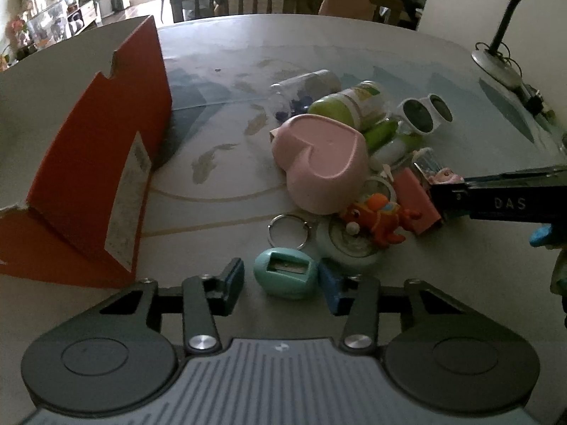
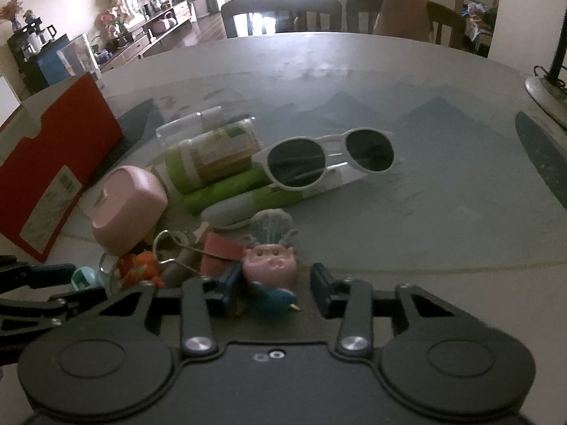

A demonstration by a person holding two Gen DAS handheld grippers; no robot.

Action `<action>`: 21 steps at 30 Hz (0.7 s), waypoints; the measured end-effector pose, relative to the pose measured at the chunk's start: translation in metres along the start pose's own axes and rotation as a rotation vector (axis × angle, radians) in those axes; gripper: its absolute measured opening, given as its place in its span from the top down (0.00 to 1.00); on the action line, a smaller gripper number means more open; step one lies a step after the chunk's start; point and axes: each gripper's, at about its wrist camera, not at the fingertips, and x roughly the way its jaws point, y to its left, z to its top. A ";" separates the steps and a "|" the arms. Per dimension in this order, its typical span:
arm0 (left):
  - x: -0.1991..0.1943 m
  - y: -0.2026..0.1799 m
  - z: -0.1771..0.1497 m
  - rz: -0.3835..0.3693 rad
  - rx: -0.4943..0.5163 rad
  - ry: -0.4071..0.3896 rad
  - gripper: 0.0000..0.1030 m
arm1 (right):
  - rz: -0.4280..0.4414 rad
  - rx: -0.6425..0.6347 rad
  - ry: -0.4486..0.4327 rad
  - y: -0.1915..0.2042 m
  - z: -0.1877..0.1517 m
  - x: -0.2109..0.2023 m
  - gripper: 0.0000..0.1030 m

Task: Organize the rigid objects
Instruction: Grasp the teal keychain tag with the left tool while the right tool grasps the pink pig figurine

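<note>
Two picks at once here, one per hand. My left gripper point(image 1: 281, 283) sits low over the table point(image 1: 219, 71), jaws either side of the teal egg-shaped sharpener point(image 1: 285, 274) at the near edge of the clutter pile; right pad looks touching or v. close, left pad has a visible gap, so jaws not clamped yet. It's hard smooth plastic, light, rounded, so prob. slippery: I'd take it across the widest middle, not near the ends, or it'll squirt out. My right gripper point(image 2: 274, 283) straddles the pink troll-like figurine point(image 2: 271, 264) w/ the pale blue hair tuft, standing at the near edge of the pile; left pad seems against it, right pad clearly apart, so jaws open too. Figurine looks light, body firm, hair soft; grip the body, not the tuft. Something blue point(image 2: 278, 301) lies under it, can't tell what. The red cardboard box point(image 1: 106, 163) stands open to the left, prob. the drop spot. Keyring point(image 1: 288, 230) and orange toy fish point(image 1: 377, 217) sit close behind the sharpener, easy to nudge.
</note>
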 end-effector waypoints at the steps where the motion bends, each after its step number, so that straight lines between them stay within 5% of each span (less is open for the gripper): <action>1: 0.000 -0.001 0.000 -0.002 0.005 -0.001 0.62 | 0.002 0.000 0.001 0.000 0.000 0.000 0.68; 21: -0.034 0.005 0.009 -0.013 -0.038 -0.049 0.63 | 0.028 0.071 -0.057 -0.001 0.000 -0.049 0.69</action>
